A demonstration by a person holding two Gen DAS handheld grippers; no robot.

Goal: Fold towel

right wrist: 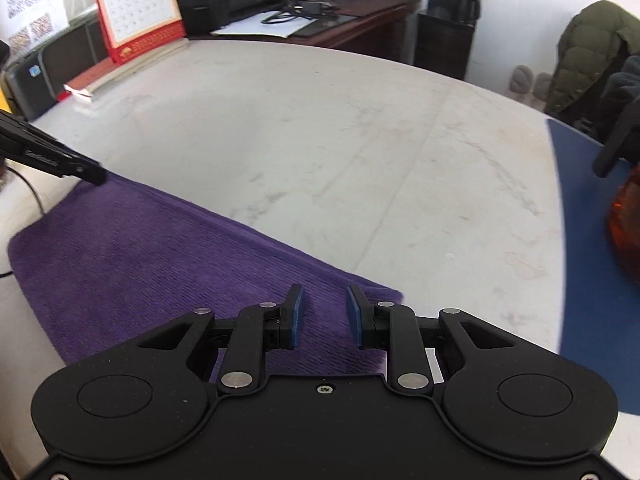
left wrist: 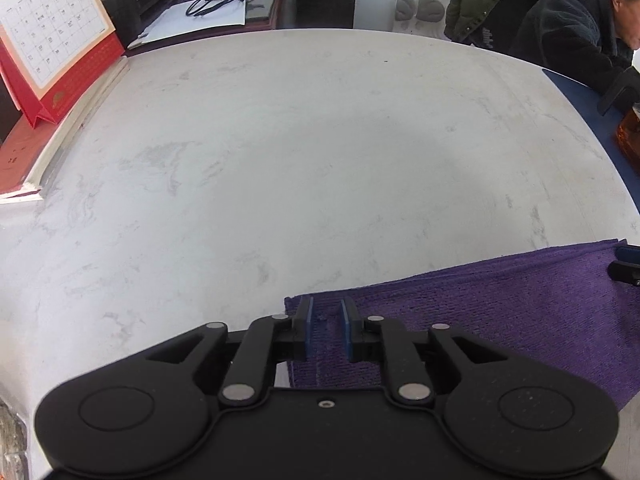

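The purple towel lies flat on the pale marbled table, already folded into layers — stacked edges show along its far side. In the left wrist view it fills the 4 o'clock part of the picture; in the right wrist view it spreads from 9 o'clock down to 6 o'clock.

The left gripper tilts steeply down over the towel's left corner, its blue-padded jaws standing a narrow gap apart, released, with the cloth lying flat beneath them and nothing pinched. The right gripper slopes down over the opposite corner, jaws parted a little wider, also released — the towel lies under them, not gripped.

Each gripper's tip shows in the other's view: the right one at 3 o'clock, the left at 9 o'clock, at the towel's far edge.

A red desk calendar stands at 10 o'clock in the left wrist view, and a person in dark clothing leans in at 2 o'clock.
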